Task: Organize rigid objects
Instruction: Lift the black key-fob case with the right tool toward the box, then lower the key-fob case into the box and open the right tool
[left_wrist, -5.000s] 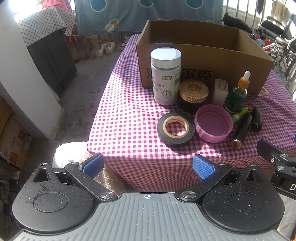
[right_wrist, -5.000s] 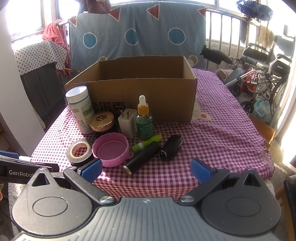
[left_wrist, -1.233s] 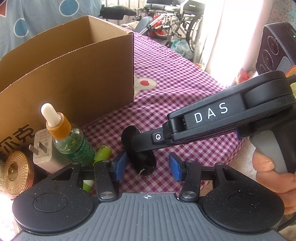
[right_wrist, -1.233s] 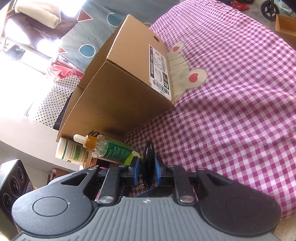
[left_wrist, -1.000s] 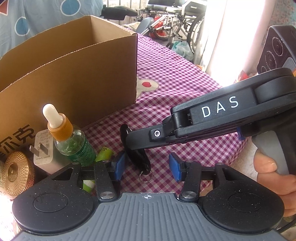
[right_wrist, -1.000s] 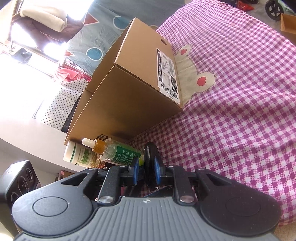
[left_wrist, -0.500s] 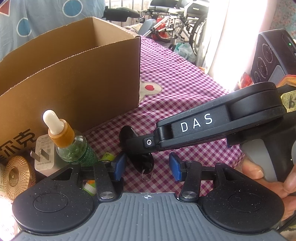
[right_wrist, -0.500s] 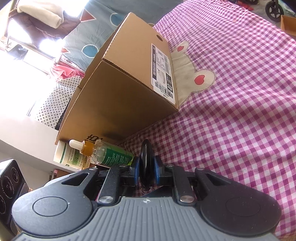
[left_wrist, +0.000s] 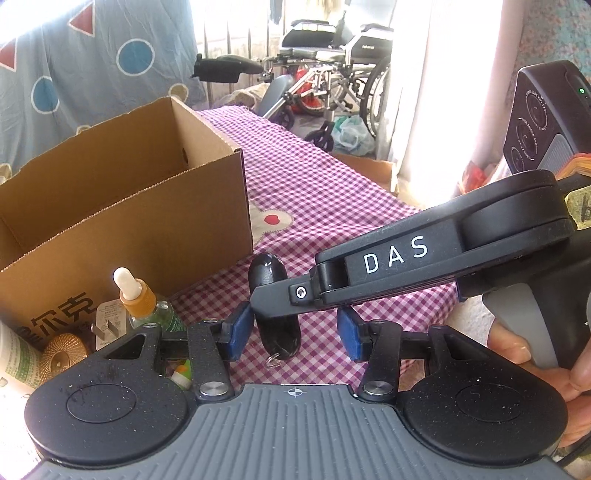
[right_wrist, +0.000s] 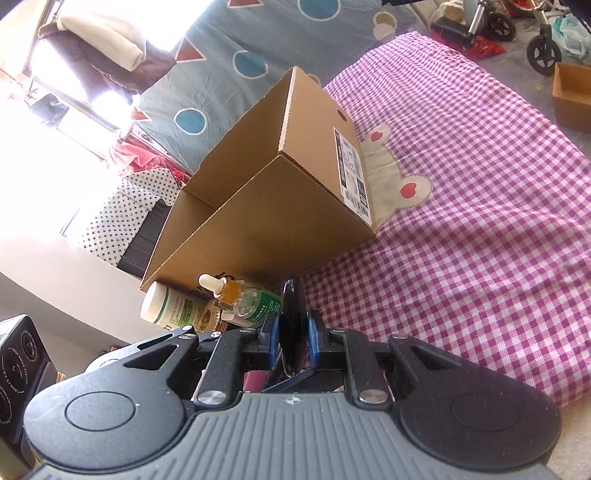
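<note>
A black oval key fob (right_wrist: 291, 325) with a small ring stands on edge between the blue pads of my right gripper (right_wrist: 291, 336), which is shut on it. In the left wrist view the fob (left_wrist: 279, 338) hangs above the checked cloth, held at the tip of the right gripper (left_wrist: 262, 299). My left gripper (left_wrist: 293, 332) is open, one pad on each side of the fob; whether the left pad touches it I cannot tell. The open cardboard box (left_wrist: 147, 229) stands just behind and left, its inside bare as far as it shows.
In front of the box (right_wrist: 280, 229) stand a dropper bottle (left_wrist: 144, 306), a white plug (left_wrist: 105, 321), a gold lid (left_wrist: 62, 350) and a white bottle (right_wrist: 166, 306). A green tube (left_wrist: 183, 371) lies under my left finger. A hand (left_wrist: 535, 358) grips the right gripper's handle. Wheelchairs stand beyond the table.
Both grippers have risen together, and the fob has come up off the cloth in the right gripper. More of the box's inside shows now.
</note>
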